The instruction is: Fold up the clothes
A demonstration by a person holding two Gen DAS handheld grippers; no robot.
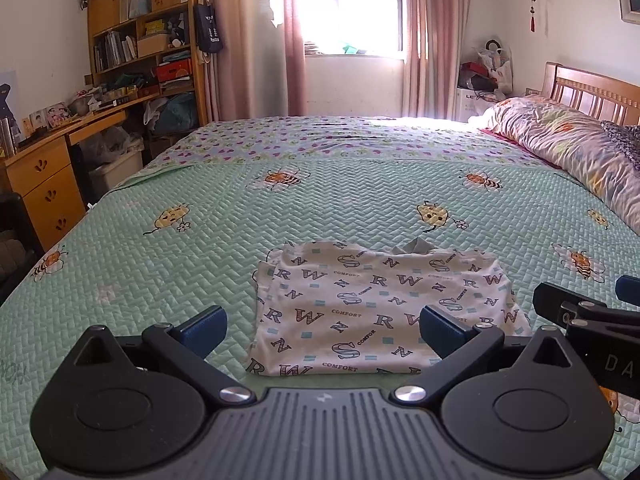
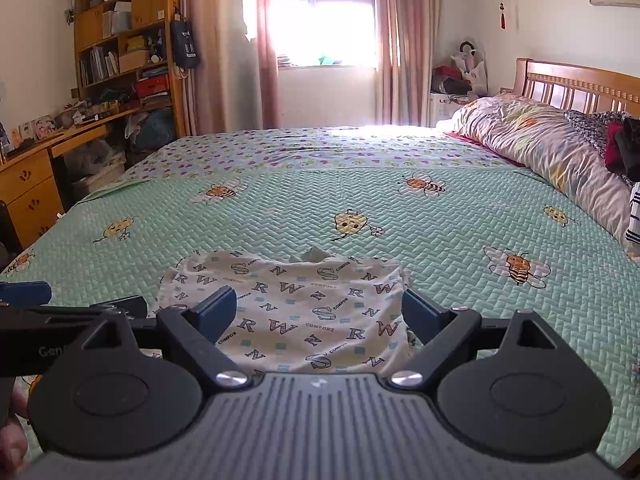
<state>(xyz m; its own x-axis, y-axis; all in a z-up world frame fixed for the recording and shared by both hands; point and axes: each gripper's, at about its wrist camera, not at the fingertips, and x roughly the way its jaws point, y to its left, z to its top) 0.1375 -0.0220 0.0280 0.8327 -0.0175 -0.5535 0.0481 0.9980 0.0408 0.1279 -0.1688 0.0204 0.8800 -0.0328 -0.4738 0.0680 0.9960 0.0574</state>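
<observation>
A folded white garment printed with letters [image 1: 372, 308] [image 2: 304, 308] lies flat on the green quilted bedspread [image 1: 320, 208] [image 2: 460, 240], near the front edge. A small grey scrap of cloth pokes out at its far edge. My left gripper [image 1: 322, 330] hovers over the garment's near side, open, nothing between its blue pads. My right gripper [image 2: 318, 314] hangs over the same garment, open and empty too. The two grippers sit side by side: the right one shows at the right edge of the left wrist view, the left one at the left edge of the right wrist view.
Pillows and bedding [image 2: 540, 148] lie along the wooden headboard [image 2: 580, 84] at the right. A wooden desk and bookshelf [image 1: 132, 52] stand left of the bed. A curtained window [image 1: 352, 8] is at the far wall. Part of a hand [image 2: 12, 432] shows at the lower left.
</observation>
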